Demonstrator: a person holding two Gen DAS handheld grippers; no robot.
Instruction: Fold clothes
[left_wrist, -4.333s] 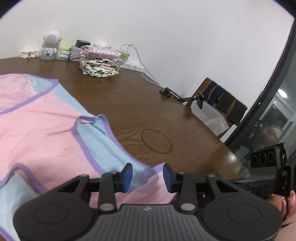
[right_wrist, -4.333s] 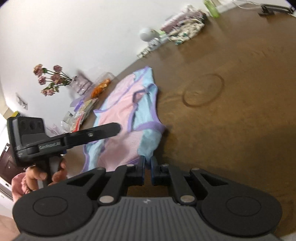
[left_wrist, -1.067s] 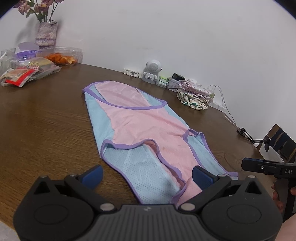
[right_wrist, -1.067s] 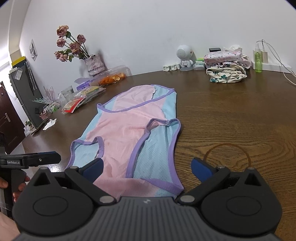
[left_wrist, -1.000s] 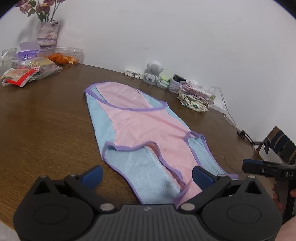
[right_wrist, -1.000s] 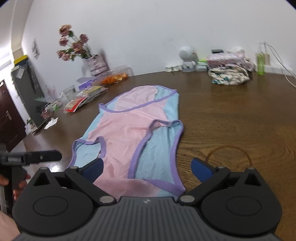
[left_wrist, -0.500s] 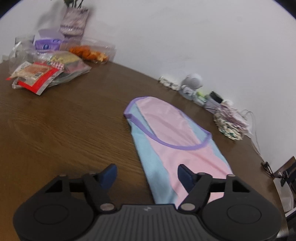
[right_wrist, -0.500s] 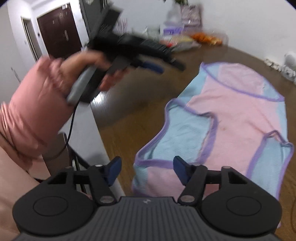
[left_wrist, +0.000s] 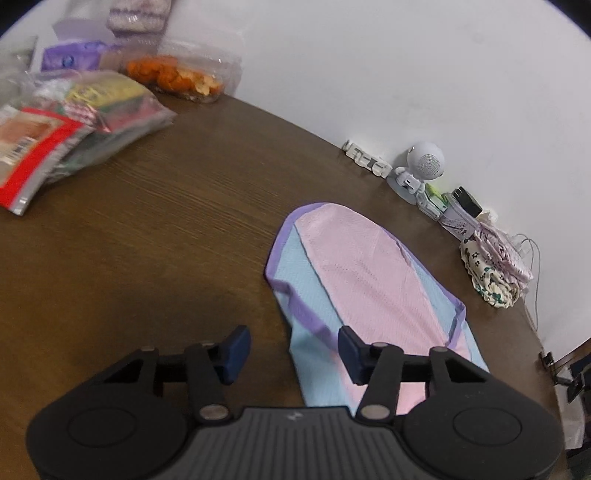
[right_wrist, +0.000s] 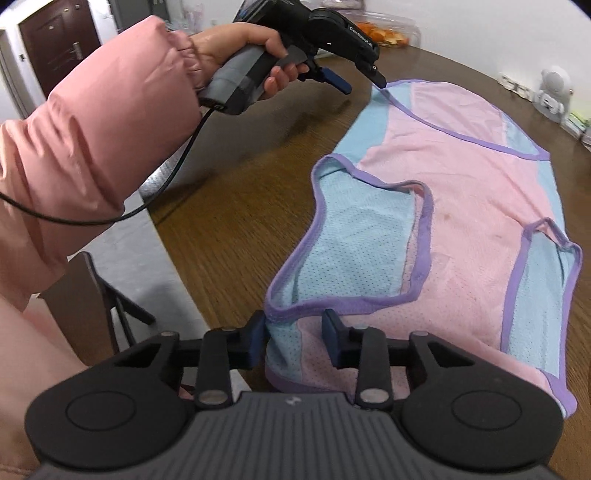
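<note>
— What do we see on the table (left_wrist: 155, 236)?

— We see a pink and blue top (right_wrist: 461, 206) with purple edges. It lies flat on the brown wood, and the white robot toy (left_wrist: 421, 170) by the wall stands past its far end.

— Where is our right claw (right_wrist: 294, 341)?

— It is at the end of the top farthest from the robot toy, right at the table's edge. Its two blue fingers (right_wrist: 332, 341) are spread a little, and the purple corner of the top sits between them. The left finger touches the cloth. The fingers are not pressed together on it.

— And our left claw (left_wrist: 291, 350)?

— A hand (right_wrist: 255, 48) in a puffy pink sleeve (right_wrist: 99, 129) holds it over the side of the top, closer to the robot toy than our right claw is. Its fingers are spread wide. In the left camera the side edge of the top lies under the gap between them. We cannot tell if they touch the cloth. Nothing is pinched.

— What else is near the robot toy?

— Just beside it, along the wall, we see a small pile of folded clothes (left_wrist: 495, 269) with little prints. A few small things stand between the toy and the pile, but they are too small for us to tell.

— And far from the toy?

— At the other end of the wall we see a clear box with orange food (left_wrist: 177, 75). Near that box lie some snack bags (left_wrist: 55, 122), one with red on it.
</note>
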